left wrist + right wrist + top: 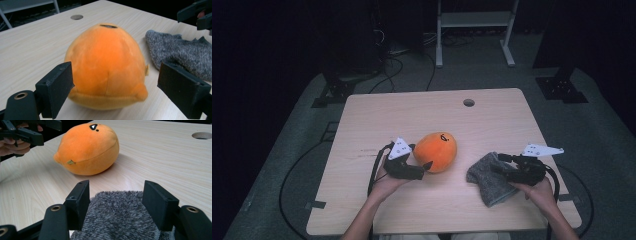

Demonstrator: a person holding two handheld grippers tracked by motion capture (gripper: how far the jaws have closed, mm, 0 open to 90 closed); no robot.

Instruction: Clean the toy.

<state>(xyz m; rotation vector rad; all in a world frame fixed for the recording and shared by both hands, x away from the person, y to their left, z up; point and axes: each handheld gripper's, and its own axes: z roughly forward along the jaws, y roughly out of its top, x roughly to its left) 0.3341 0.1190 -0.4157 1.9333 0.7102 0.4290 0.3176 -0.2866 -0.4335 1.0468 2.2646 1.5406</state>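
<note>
One orange plush toy (436, 151) lies near the middle of the table (492, 112), a little toward the near edge. The left gripper (424, 167) sits just beside it, jaws spread wide on either side of its seam end, not pressing. One grey fuzzy cloth (484, 180) lies toward the near right corner; the right gripper (499, 167) has its jaws open over it. One round hole (469, 102) marks the far edge.

A dim lab is showing here: a wooden bench (492, 115) standing on grey carpet, cables (397, 65) trailing past black stands (562, 85), a white frame (474, 30) sitting far behind.
</note>
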